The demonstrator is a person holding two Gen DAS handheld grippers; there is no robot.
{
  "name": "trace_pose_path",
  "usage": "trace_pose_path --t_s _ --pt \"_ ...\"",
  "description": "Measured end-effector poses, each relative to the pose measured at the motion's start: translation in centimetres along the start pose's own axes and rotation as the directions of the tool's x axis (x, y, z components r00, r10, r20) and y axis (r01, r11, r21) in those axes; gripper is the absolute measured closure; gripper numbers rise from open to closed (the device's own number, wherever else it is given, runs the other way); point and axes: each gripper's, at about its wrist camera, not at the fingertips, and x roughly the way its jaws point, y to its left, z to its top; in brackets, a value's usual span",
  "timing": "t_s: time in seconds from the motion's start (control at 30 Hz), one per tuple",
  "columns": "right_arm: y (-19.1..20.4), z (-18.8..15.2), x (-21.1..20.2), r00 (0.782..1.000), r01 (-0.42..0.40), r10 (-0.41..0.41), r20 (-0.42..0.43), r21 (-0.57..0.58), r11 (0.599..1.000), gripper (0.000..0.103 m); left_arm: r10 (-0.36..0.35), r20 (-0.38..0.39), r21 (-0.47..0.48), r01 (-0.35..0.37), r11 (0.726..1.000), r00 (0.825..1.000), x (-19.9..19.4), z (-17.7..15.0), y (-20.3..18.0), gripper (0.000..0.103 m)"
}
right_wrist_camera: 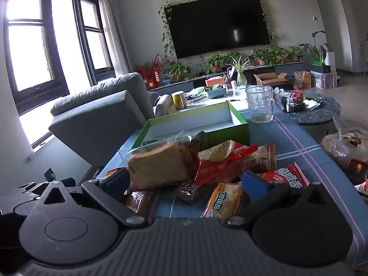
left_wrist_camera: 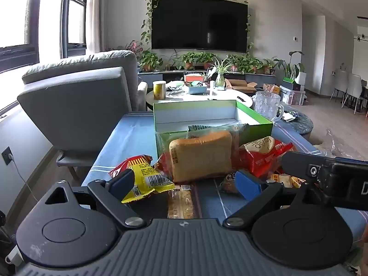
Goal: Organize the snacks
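Note:
A heap of snack packs lies on the blue striped tablecloth [left_wrist_camera: 128,138] in front of an open green box [left_wrist_camera: 214,117] with a white inside. In the left wrist view my left gripper [left_wrist_camera: 185,184] stands open low over the cloth. A wrapped toast slice [left_wrist_camera: 200,158] sits just beyond it, a yellow pack [left_wrist_camera: 147,177] by its left finger, a red bag [left_wrist_camera: 264,156] to the right. In the right wrist view my right gripper [right_wrist_camera: 185,182] is open above a small brown pack [right_wrist_camera: 191,191] and an orange bread pack [right_wrist_camera: 225,200]. The toast slice [right_wrist_camera: 161,165], red bag [right_wrist_camera: 220,158] and green box [right_wrist_camera: 195,124] lie ahead.
A glass mug [right_wrist_camera: 261,107] stands right of the box. A grey armchair [left_wrist_camera: 80,101] is at the left, a cluttered round table [right_wrist_camera: 315,112] behind, a plastic bag [right_wrist_camera: 347,145] off the right edge. The right gripper's body [left_wrist_camera: 329,174] shows at the left view's right side.

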Motion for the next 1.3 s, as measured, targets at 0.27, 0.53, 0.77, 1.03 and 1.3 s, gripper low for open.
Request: trace_pose_path --t_s 0.27,0.53,0.77,1.03,1.3 --pt "0.2 -0.2 0.1 1.0 -0.002 0.002 0.0 -0.009 1.0 0.019 -0.024 -0.013 -0.003 0.024 1.0 1.0 0.0 0.0 0.1 0.017" --pt "0.3 -0.4 0.1 1.0 -0.009 0.009 -0.007 -0.014 1.0 0.019 -0.015 -0.024 -0.009 0.015 1.0 1.0 -0.1 -0.2 0.2 0.018" --pt "0.3 -0.3 0.1 1.0 -0.009 0.009 -0.009 -0.015 1.0 0.019 -0.006 -0.03 -0.016 0.005 1.0 1.0 0.3 -0.4 0.4 0.018" --pt "0.5 -0.4 0.1 1.0 -0.01 0.01 -0.012 -0.021 1.0 0.019 -0.005 -0.038 -0.015 0.004 1.0 0.999 0.5 -0.4 0.3 0.018" --pt "0.5 -0.5 0.1 1.0 -0.01 0.01 -0.014 -0.022 1.0 0.019 -0.011 -0.047 -0.02 0.01 1.0 0.999 0.6 -0.4 0.4 0.018"
